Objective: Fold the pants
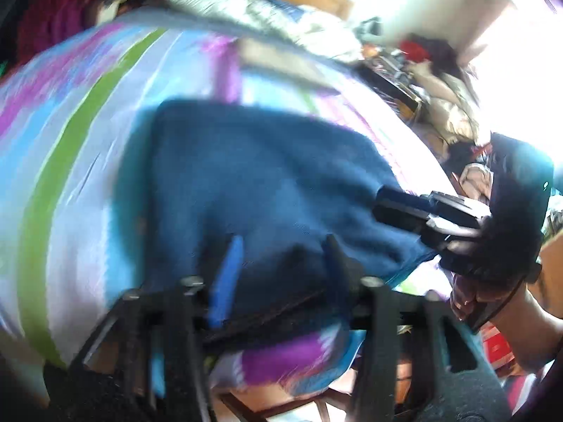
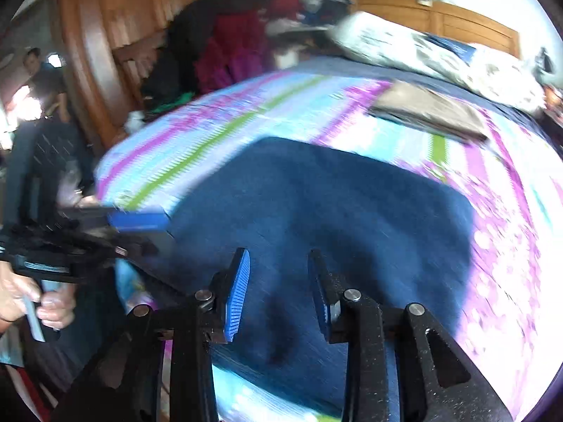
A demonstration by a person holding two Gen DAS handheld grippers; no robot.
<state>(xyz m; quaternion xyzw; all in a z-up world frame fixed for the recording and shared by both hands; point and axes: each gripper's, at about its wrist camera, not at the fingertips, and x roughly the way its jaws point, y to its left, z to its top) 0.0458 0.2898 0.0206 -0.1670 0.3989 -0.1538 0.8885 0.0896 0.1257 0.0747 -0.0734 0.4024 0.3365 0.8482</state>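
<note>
Dark blue pants (image 2: pixel 334 211) lie folded into a broad block on a bed with a striped purple, blue and green sheet (image 2: pixel 197 140). My right gripper (image 2: pixel 279 292) hovers open just above the near edge of the pants, with nothing between its blue pads. In the left wrist view the pants (image 1: pixel 253 176) fill the middle, and my left gripper (image 1: pixel 281 267) stands open over their near edge, dark fabric lying under the gap. The right gripper (image 1: pixel 401 207) reaches in from the right at the pants' edge. The left gripper (image 2: pixel 137 219) shows at the pants' left side. Both views are motion-blurred.
A folded brown-grey garment (image 2: pixel 429 112) lies on the sheet beyond the pants. White patterned bedding (image 2: pixel 422 45) and a heap of dark and red clothes (image 2: pixel 239 35) sit at the far side by a wooden headboard (image 2: pixel 105 17). A person (image 2: pixel 38 70) is at the left. The bed's edge runs close below the grippers.
</note>
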